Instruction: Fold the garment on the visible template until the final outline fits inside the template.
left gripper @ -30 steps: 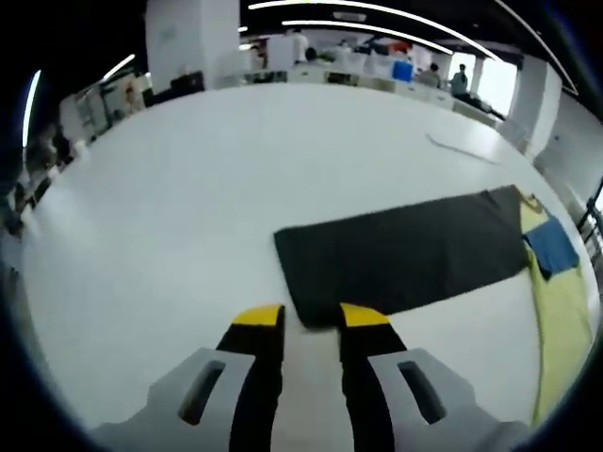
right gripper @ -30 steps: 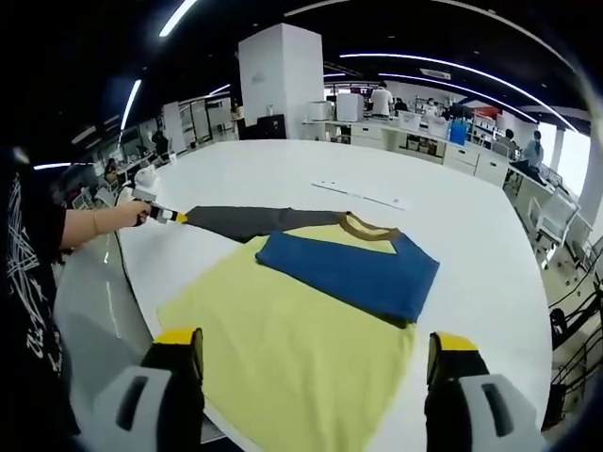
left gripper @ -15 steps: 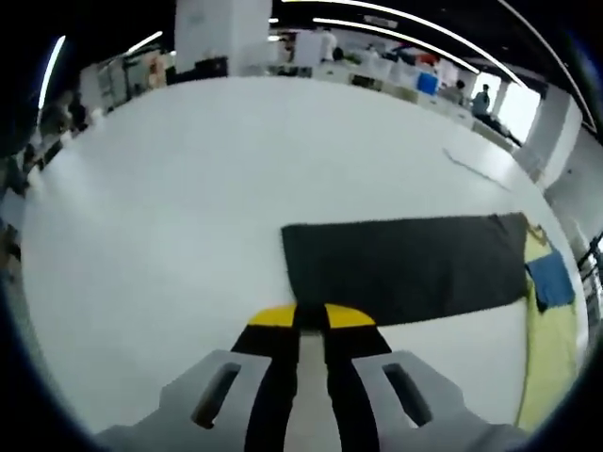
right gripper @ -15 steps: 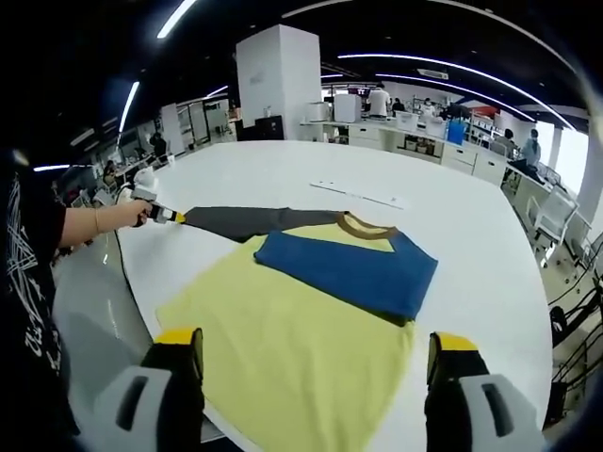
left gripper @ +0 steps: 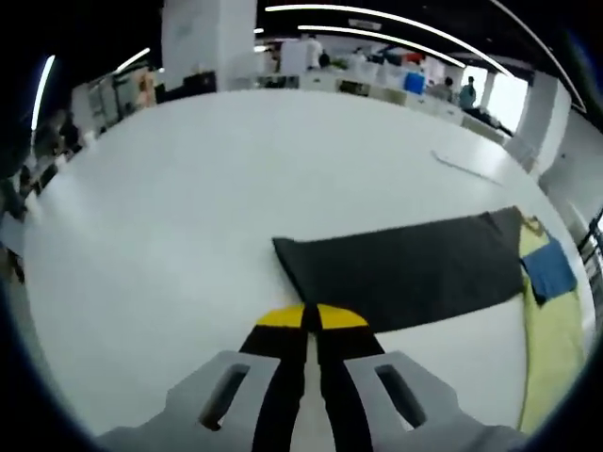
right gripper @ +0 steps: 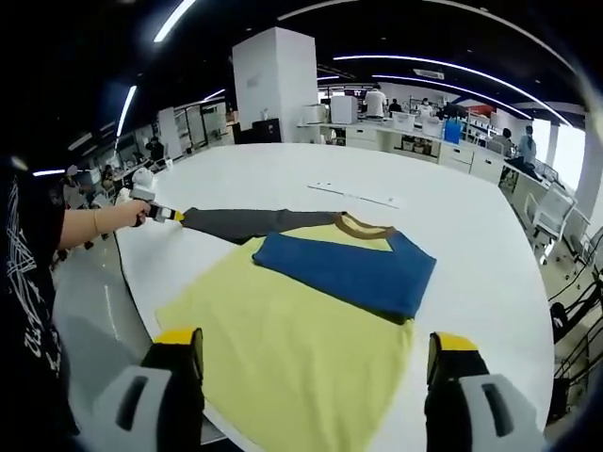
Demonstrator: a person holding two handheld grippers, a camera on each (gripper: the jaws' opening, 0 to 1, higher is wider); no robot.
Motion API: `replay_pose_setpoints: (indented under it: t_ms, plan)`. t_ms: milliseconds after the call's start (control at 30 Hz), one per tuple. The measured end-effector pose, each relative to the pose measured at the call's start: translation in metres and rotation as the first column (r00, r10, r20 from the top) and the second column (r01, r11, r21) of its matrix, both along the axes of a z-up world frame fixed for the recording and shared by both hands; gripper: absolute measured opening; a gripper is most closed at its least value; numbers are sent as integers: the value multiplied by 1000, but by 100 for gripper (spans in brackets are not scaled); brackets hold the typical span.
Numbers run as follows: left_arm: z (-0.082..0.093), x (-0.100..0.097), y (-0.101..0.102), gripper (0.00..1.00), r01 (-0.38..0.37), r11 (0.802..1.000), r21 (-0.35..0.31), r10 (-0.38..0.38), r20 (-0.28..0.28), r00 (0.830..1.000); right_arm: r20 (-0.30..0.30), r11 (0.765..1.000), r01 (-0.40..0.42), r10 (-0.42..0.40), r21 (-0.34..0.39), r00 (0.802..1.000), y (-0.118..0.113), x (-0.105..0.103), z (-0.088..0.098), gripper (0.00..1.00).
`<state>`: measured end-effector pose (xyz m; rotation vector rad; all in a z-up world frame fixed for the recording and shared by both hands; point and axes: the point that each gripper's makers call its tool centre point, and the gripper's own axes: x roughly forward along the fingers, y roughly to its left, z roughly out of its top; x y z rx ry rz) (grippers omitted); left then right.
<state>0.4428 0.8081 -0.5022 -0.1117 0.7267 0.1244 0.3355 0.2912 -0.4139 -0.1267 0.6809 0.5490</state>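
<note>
Right gripper view, template strip (right gripper: 353,194) beyond garment (right gripper: 301,330)

one garment (right gripper: 292,330), two tools (left gripper: 312,318), one table (left gripper: 188,188)

— Left gripper (left gripper: 312,317)? Was open a second ago, jaws since drawn together at the near edge of the dark sleeve (left gripper: 405,268); unclear whether cloth is pinched.
— Sleeve end? Now slightly raised, tilted compared with half a second ago.
</note>
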Motion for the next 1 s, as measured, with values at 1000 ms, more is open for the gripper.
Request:
replay_pose_setpoints:
  t_ms: [1000]
  plan:
    - [52,39,-66,0,214,976,41,-217,121,969,9,1000,-24,24,5,1000,2,-4,4,99]
